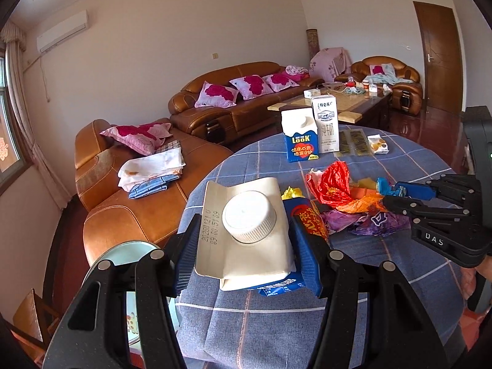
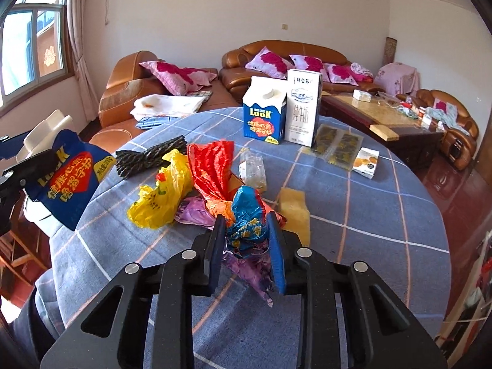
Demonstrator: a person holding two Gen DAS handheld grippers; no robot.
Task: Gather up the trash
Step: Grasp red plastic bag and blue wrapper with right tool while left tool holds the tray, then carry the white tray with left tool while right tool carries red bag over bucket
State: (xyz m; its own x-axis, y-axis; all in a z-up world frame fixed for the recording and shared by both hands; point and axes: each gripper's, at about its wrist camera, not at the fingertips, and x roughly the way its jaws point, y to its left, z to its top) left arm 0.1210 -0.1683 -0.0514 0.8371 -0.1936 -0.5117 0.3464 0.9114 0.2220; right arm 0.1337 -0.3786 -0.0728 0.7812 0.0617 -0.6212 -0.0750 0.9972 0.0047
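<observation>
While the left gripper (image 1: 246, 243) is clamping a blue carton (image 1: 255, 236), the right gripper (image 2: 246, 240) is pinching a blue wrapper (image 2: 247, 218) beside it, hiding the wrapper's lower edge

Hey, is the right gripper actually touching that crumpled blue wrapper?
Touching. In the right wrist view, both fingers of the right gripper press against the crumpled blue wrapper, which bulges between them.

Both wrist views face close across the table (image 1: 399, 258)
</observation>
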